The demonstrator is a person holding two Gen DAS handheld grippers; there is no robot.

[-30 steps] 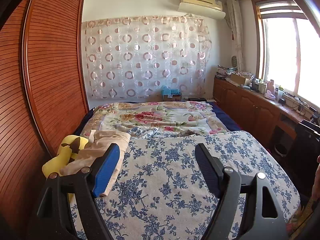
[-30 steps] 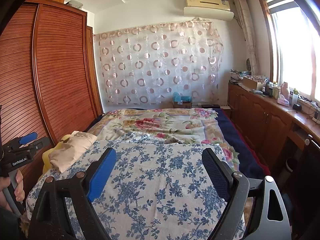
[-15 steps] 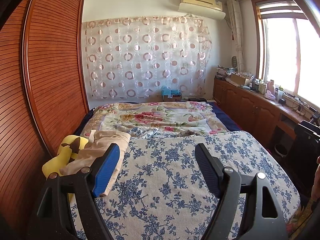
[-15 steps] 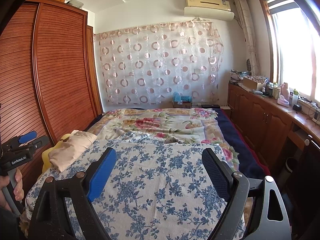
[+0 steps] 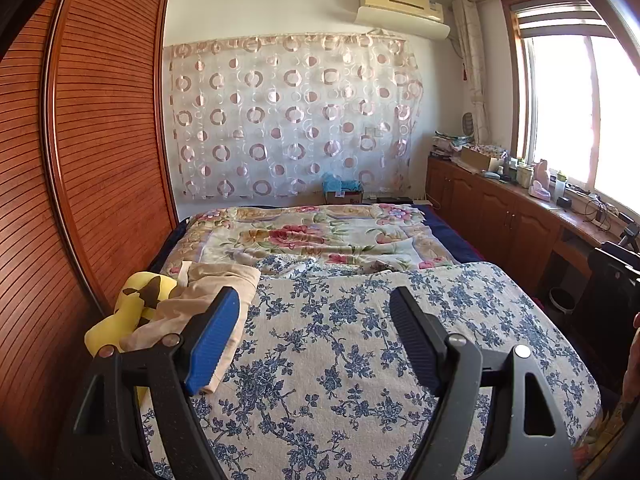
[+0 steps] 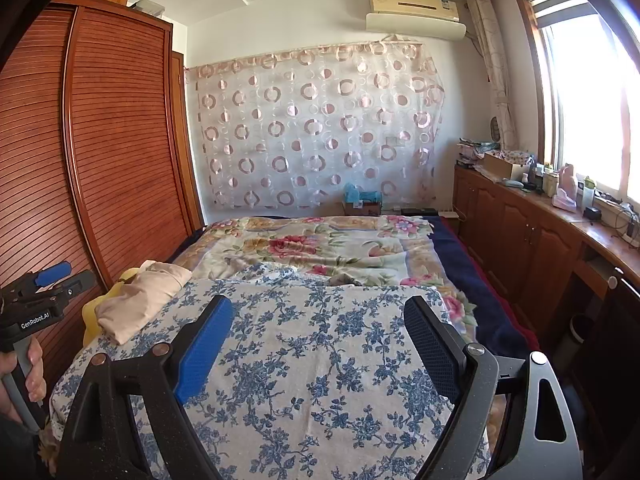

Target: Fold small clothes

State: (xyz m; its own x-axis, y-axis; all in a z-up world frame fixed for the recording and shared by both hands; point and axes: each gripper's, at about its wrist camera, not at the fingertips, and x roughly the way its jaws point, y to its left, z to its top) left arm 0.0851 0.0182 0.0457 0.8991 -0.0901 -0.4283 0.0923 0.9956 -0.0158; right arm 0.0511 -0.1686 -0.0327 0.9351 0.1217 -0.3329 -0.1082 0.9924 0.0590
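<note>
**Beige garment bunched at the bed's left edge, both grippers empty**

Beige garment (image 5: 200, 304) lies in a loose heap on the left side of the bed (image 5: 360, 360), at the edge of the blue-flowered cover, resting partly on a yellow cloth with brown patches (image 5: 140, 300) just beside the slatted wardrobe (image 5: 100, 140). From the right wrist view it shows as a soft, rumpled bundle (image 6: 140, 300), neither spread flat nor squared into a tidy packet.

Left gripper (image 5: 316, 336) and right gripper (image 6: 320, 344) both hang above the flowered cover with fingers spread wide and nothing between them. A hand (image 6: 24, 372) grips the left gripper's handle at the lower left of the right wrist view.

This scene would fit clothes waiting to be laid out as well as clothes already handled and set aside in a pile, so the stage cannot be settled. If the bundle is to be worked, it pays to pinch only the beige layer by an edge or corner so the yellow cloth is not dragged along, and to draw it onto the flat middle of the cover, where both grippers can reach and smooth it. Soft cloth sags, so two spaced grips would hold it better than one.

Against the earlier frames almost nothing differs: the heap, the cover and both open grippers sit as they did, apart from a slight shift of the left gripper in the right wrist view.
</note>
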